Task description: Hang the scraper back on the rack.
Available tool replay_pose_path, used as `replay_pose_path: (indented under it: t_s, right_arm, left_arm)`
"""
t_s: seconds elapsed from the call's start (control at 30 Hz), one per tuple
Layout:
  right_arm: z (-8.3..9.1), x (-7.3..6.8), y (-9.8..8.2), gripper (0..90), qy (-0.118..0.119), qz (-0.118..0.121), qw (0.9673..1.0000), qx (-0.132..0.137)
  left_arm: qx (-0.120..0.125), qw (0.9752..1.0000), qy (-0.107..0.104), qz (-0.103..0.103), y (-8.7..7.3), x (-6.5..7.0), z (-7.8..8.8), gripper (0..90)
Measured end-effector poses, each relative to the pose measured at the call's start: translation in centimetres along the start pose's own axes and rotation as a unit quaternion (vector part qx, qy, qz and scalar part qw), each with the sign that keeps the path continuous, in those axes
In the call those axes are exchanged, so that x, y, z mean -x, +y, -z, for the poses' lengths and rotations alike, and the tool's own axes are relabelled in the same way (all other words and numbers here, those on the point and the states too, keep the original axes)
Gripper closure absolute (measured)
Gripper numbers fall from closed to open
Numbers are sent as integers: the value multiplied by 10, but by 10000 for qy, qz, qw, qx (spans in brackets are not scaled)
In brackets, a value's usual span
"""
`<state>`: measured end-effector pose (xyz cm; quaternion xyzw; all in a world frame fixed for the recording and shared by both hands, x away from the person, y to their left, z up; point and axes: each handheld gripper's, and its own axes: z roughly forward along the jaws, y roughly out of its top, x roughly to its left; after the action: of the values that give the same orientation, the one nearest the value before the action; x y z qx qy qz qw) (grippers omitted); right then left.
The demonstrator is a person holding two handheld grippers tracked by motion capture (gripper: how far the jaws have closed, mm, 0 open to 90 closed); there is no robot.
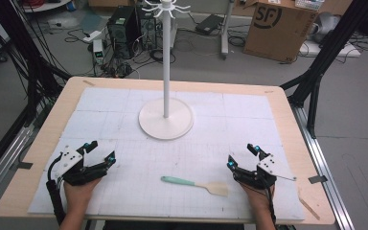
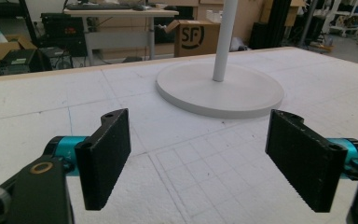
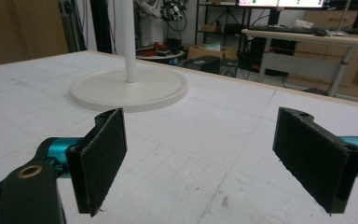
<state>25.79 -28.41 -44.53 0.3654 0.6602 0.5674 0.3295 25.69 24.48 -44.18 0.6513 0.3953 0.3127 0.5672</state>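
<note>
A spatula (image 1: 195, 184) with a mint-green handle and a pale blade lies flat on the white mat near the table's front edge, between my two hands. My left gripper (image 1: 102, 150) rests at the front left, open, with nothing between its jaws (image 2: 200, 158). At the front right sits my right gripper (image 1: 241, 155), also open and empty (image 3: 209, 158), just right of the spatula's blade. A white hook stand (image 1: 166, 119) rises from its round base at the middle of the mat; that base (image 2: 219, 91) lies ahead of both grippers (image 3: 130, 88).
The white gridded mat (image 1: 124, 110) covers most of the wooden table (image 1: 287, 120). Beyond the table's far edge, a cardboard box (image 1: 278, 28), a computer tower (image 1: 124, 26) and cables sit on the floor. Black frame legs (image 1: 316, 72) stand to either side.
</note>
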Motion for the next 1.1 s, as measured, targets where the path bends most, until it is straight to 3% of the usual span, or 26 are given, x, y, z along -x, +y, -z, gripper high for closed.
replay_pose_path:
  t_s: [0.33,0.57,0.83,1.1]
  right_arm:
    - [-1,1,1,165,601,-114,9981,3]
    - [0,1,2,165,1080,-103,9941,9]
    - [-1,-1,4,166,1623,-42,9867,-80]
    - [-5,-6,5,166,2195,185,9750,-295]
  left_arm:
    - [-116,9997,-218,-74,-1,2,-1,229]
    - [-170,9995,-248,-51,-1,1,-2,248]
    - [-233,9994,-260,-30,-2,1,-4,247]
    - [-315,9991,-274,-41,-2,2,-5,248]
